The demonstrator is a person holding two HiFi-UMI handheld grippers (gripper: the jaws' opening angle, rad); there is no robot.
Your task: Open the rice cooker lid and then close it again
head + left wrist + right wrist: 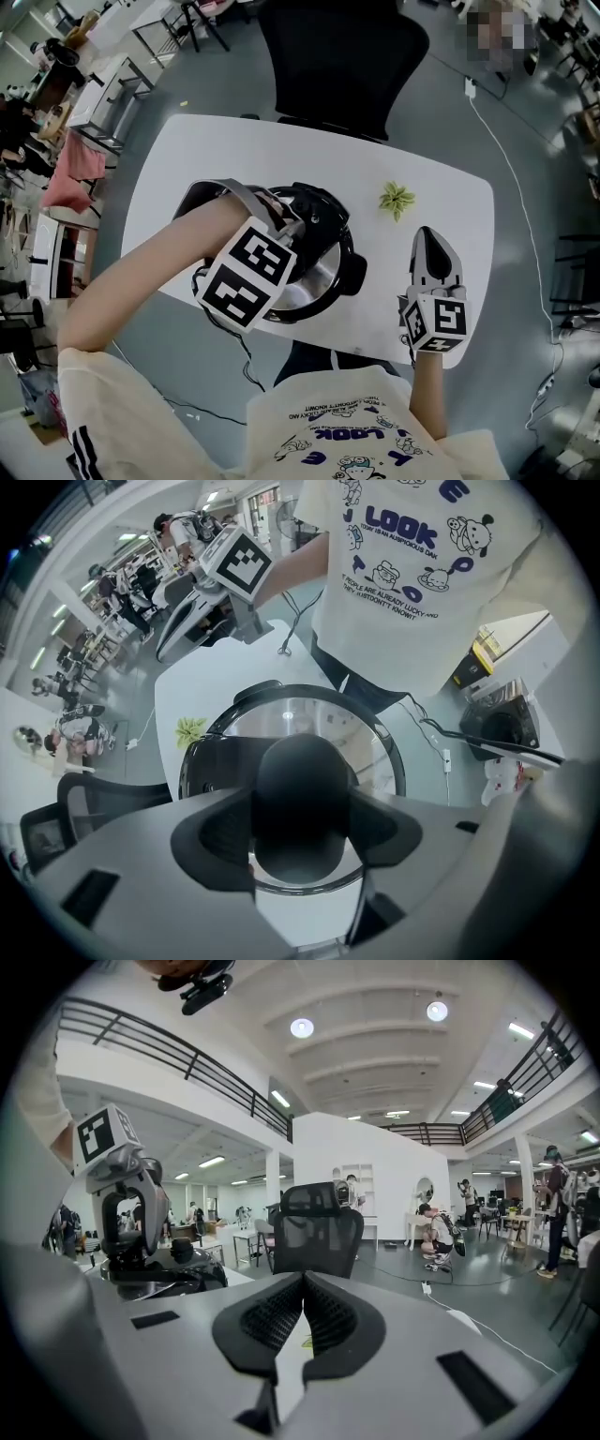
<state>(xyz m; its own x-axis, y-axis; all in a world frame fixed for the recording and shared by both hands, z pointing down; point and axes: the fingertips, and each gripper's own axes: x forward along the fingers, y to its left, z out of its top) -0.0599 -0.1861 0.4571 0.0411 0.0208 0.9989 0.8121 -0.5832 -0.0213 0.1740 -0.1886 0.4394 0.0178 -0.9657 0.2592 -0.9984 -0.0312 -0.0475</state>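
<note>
A black rice cooker (330, 217) with a steel lid (317, 274) stands in the middle of the white table (187, 159). My left gripper (296, 234) points straight down over it. In the left gripper view the lid (309, 714) fills the middle, and the left gripper (302, 810) has its pads pressed on both sides of the lid's black knob (302, 771). I cannot tell whether the lid is lifted off the pot. My right gripper (427, 236) lies low near the table's right front edge, shut and empty (302, 1283), aimed away from the cooker (155, 1279).
A small green plant (396, 199) sits on the table right of the cooker. A black office chair (342, 56) stands at the table's far side. A white cable (506, 169) runs over the floor on the right. Desks and people fill the room beyond.
</note>
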